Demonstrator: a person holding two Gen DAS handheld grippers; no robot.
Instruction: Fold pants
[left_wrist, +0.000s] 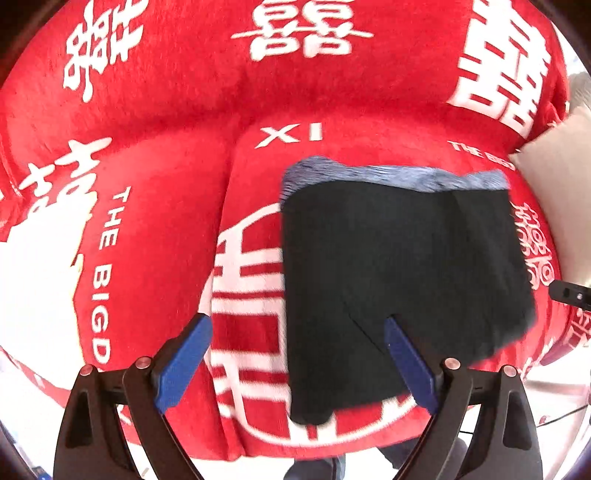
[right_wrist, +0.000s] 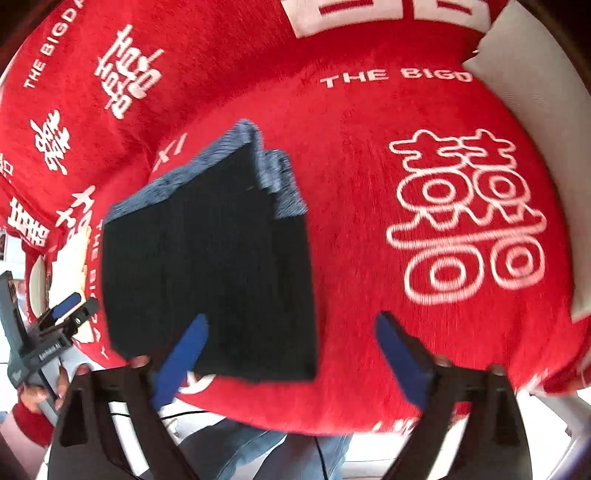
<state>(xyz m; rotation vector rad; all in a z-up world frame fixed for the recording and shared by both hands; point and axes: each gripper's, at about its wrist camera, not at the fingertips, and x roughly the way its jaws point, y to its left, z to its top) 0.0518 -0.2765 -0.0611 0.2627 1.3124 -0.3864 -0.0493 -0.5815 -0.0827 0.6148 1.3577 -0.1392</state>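
The black pants (left_wrist: 399, 280) lie folded into a compact rectangle on the red blanket (left_wrist: 155, 177), with blue fleece lining showing along the far edge (left_wrist: 391, 174). They also show in the right wrist view (right_wrist: 214, 266). My left gripper (left_wrist: 297, 325) is open and empty, hovering above the fold's near left part. My right gripper (right_wrist: 291, 325) is open and empty above the fold's near right corner. The left gripper also appears at the left edge of the right wrist view (right_wrist: 62, 314).
The red blanket with white characters covers a cushioned seat and backrest (right_wrist: 406, 155). A white cushion (left_wrist: 554, 177) sits at the right. The seat's front edge (right_wrist: 332, 417) drops off near me, with my jeans-clad legs below.
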